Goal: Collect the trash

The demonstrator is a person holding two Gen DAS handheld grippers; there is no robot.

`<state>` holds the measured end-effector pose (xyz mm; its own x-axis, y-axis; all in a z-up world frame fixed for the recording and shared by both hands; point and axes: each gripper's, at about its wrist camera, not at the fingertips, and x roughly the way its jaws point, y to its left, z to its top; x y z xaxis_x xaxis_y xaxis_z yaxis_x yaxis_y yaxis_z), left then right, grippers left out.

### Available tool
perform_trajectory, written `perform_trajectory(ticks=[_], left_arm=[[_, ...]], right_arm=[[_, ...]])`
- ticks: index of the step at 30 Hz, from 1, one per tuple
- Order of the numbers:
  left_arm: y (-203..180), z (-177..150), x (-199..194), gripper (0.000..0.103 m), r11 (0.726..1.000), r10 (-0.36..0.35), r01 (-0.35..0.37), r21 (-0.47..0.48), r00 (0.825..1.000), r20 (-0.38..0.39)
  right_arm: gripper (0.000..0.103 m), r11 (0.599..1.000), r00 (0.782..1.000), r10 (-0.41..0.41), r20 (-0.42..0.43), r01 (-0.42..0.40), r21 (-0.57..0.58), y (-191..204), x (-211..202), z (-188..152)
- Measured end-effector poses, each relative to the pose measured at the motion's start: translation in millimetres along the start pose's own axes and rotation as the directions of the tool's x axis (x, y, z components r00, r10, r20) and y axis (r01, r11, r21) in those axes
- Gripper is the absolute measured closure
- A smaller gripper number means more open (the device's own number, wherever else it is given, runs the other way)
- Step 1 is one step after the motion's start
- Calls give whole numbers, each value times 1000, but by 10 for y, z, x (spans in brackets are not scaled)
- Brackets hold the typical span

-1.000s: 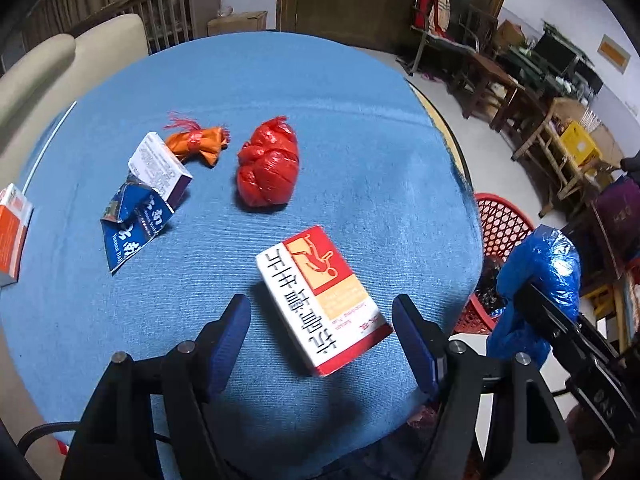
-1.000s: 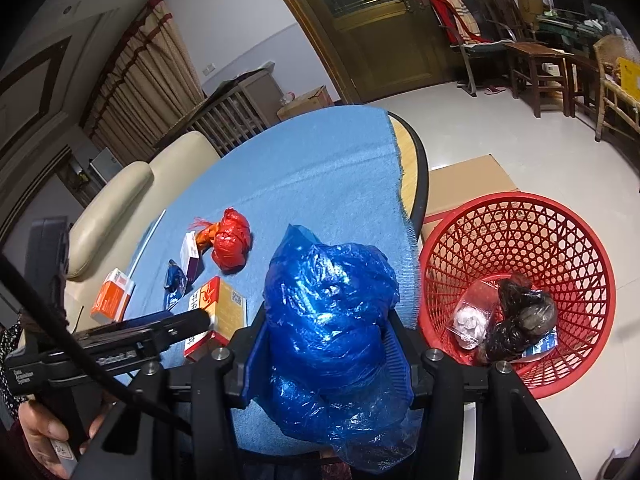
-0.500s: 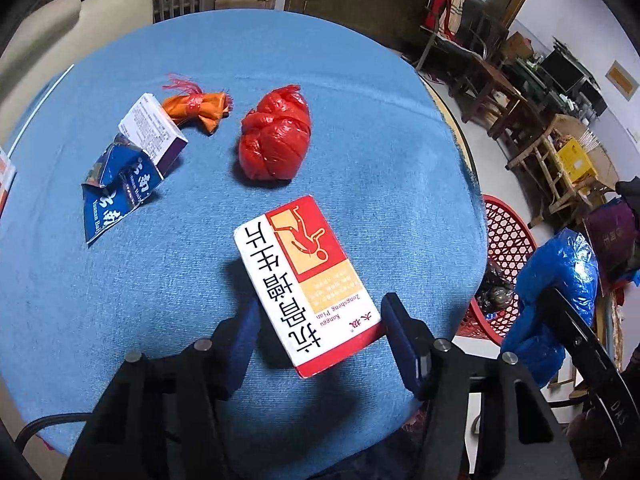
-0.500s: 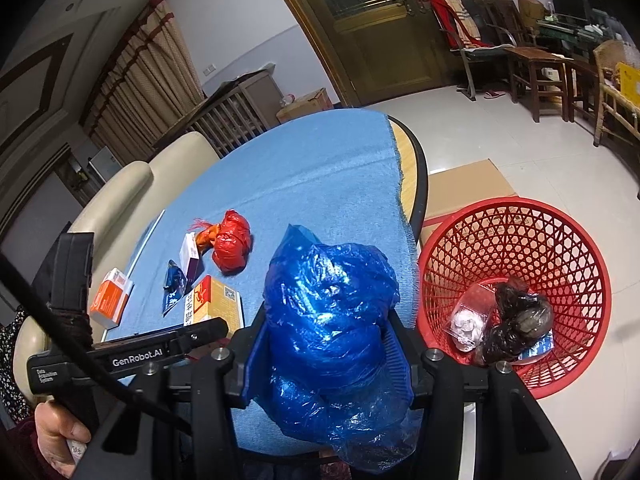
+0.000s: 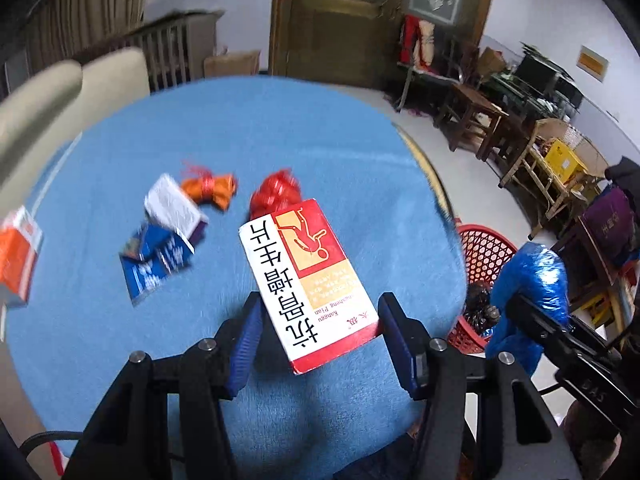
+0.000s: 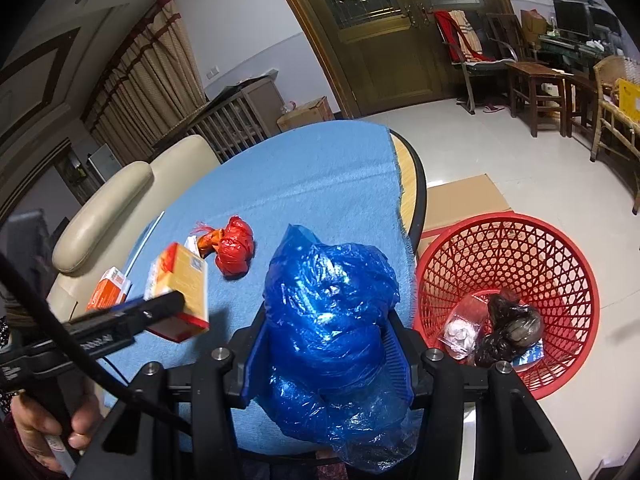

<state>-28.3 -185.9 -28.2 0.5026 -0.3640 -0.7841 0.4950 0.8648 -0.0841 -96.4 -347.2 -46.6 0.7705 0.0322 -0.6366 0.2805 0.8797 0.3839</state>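
Left wrist view: our left gripper clamps the red-and-white cardboard medicine box, lifted off the blue tablecloth. Our right gripper pinches the crumpled blue plastic bag beside the red mesh basket, probably ready for dropping.

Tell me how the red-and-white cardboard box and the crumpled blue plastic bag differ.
The red-and-white cardboard box is stiff, flat-sided and printed; the crumpled blue plastic bag is soft, shiny and shapeless. The box sits in the left gripper, the bag in the right gripper. Both are held off the table.
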Motion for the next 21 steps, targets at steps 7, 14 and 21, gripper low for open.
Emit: perform_trajectory(ticks=[7,14,21], left_arm=[[-337,89,-208,43,989,61,-73,132,994,94],[-646,160,-301,43,971,56,-87,223,989,140],[-982,176,-282,43,954,36,-79,291,988,149]], right_arm=[[49,1000,1000,-15,22,14,24,-120,-90,41],[49,998,998,-34,45,31,55,-293,-202,67],[49,995,996,-57,64,51,90,-499,-327,77]])
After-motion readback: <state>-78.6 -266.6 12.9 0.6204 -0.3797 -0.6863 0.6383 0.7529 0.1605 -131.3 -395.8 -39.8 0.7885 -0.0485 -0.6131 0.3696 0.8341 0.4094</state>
